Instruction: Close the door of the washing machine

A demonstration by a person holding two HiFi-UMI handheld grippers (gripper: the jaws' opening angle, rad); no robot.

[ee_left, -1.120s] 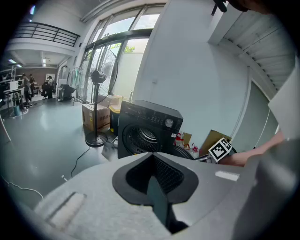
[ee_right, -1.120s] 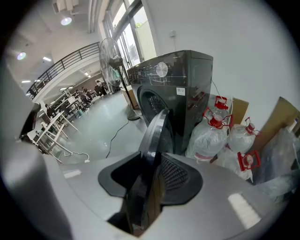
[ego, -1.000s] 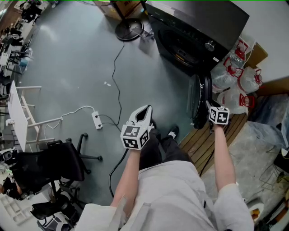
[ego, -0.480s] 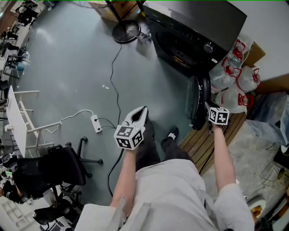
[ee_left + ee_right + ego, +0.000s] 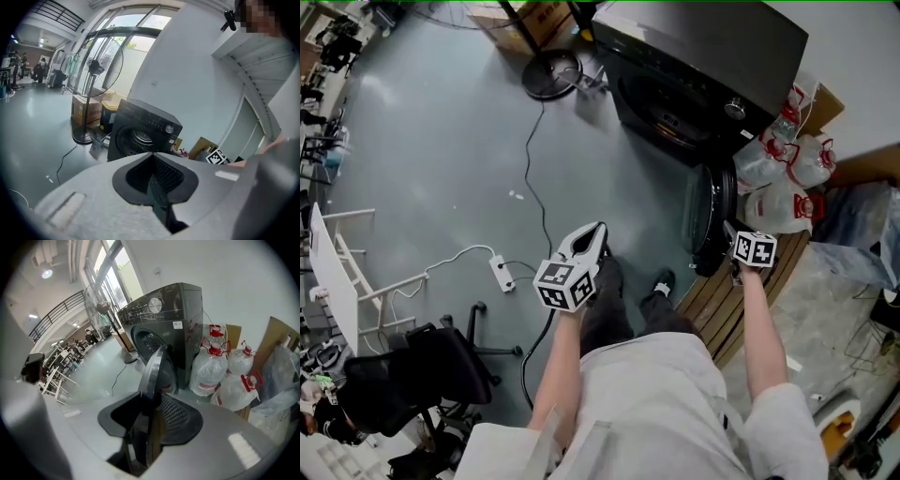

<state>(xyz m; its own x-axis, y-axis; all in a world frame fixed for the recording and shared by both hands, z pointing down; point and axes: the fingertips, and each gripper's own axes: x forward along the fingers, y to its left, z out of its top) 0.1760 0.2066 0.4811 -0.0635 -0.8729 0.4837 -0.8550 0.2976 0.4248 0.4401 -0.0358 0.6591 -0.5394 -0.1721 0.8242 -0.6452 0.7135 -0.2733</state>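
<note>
Right tongs (image 5: 152, 399) are gripping the stiff, probably heavy door (image 5: 705, 214) by its free rim, the best leverage for swinging it, while left tongs (image 5: 153, 161) are hanging closed, empty.

The grey floor (image 5: 441, 159) carries all items. A black washing machine (image 5: 703, 56) stands at the far side. Just beside it stands the round base of a fan (image 5: 548, 73), with a cardboard box (image 5: 530, 21) behind the base. A dark cable (image 5: 528, 150) runs from the fan base across the floor towards a white power strip (image 5: 502, 274). An office chair (image 5: 441, 361) stands on castors at the near left. A wooden slatted platform (image 5: 712, 305) lies at the right, with clear red-capped jugs (image 5: 778, 202) next to it.
</note>
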